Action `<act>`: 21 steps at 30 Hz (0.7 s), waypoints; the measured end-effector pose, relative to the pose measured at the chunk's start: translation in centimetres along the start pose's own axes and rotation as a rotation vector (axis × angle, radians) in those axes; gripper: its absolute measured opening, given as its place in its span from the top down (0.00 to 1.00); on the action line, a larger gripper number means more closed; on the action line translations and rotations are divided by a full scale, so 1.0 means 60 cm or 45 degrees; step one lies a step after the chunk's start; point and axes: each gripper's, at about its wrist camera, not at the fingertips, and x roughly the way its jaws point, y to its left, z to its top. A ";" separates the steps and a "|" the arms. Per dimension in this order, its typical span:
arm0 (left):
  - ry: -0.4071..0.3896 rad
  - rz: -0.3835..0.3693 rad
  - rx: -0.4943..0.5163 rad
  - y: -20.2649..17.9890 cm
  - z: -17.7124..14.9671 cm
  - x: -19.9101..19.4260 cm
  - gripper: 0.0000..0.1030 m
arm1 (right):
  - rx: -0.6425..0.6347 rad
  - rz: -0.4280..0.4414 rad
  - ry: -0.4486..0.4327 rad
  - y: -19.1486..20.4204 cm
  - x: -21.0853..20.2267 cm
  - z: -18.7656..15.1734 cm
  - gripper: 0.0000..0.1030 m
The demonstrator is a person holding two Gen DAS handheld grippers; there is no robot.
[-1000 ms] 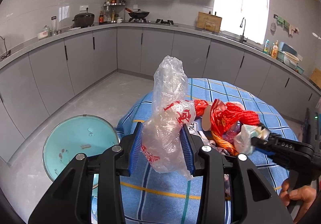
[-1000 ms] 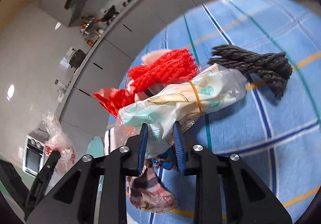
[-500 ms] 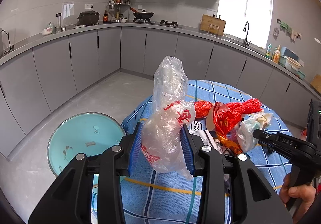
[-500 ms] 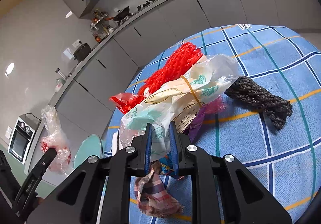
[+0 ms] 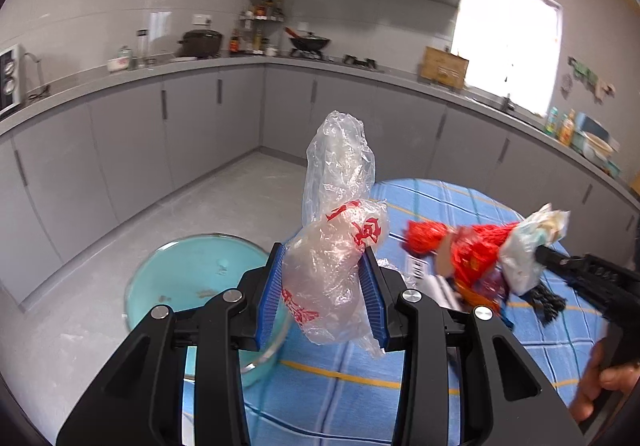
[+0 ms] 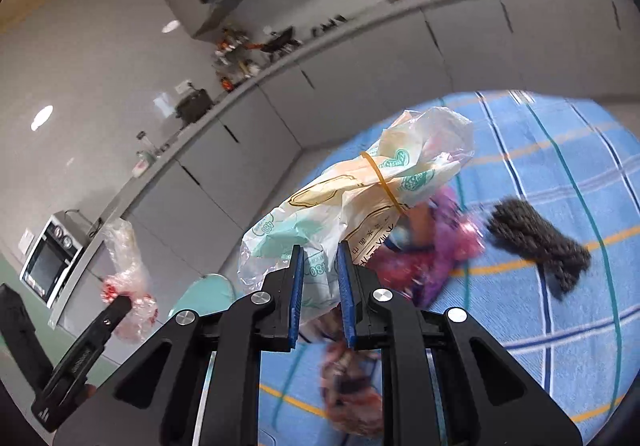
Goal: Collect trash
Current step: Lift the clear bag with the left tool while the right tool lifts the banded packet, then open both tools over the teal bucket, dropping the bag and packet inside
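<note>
Over the round table with the blue checked cloth (image 5: 472, 202), both grippers carry trash in a grey-cabinet kitchen. The left gripper (image 5: 325, 292) points forward and somewhat downward, its blue ribbed pads pinching a crumpled clear plastic bag with red printing (image 5: 340, 230); the bag stands up between the pads, its top rising well above them, and its loose tail hangs below. Just beyond and below that gripper, on the floor beside the table, sits a pale turquoise round bin (image 5: 196, 278) with a few scraps in it. The right gripper (image 6: 322, 284) is tilted downward too, its pads pressed close together on a white and mint printed plastic wrapper bound by a yellow rubber band (image 6: 360, 198), which juts up and away from the fingertips, clear of the cloth. A hand (image 5: 600, 386) grips the right tool's handle at the lower right of the left view. On the cloth beneath lie a blurred purple and pink foil wrapper (image 6: 444, 246), a dark grey knitted bundle (image 6: 536, 242) just beside it, and a reddish crumpled scrap (image 6: 352, 386) near the table's edge
</note>
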 end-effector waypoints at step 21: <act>0.176 0.348 -0.208 0.211 -0.066 0.075 0.63 | -0.779 0.219 0.273 0.300 0.257 -0.150 0.83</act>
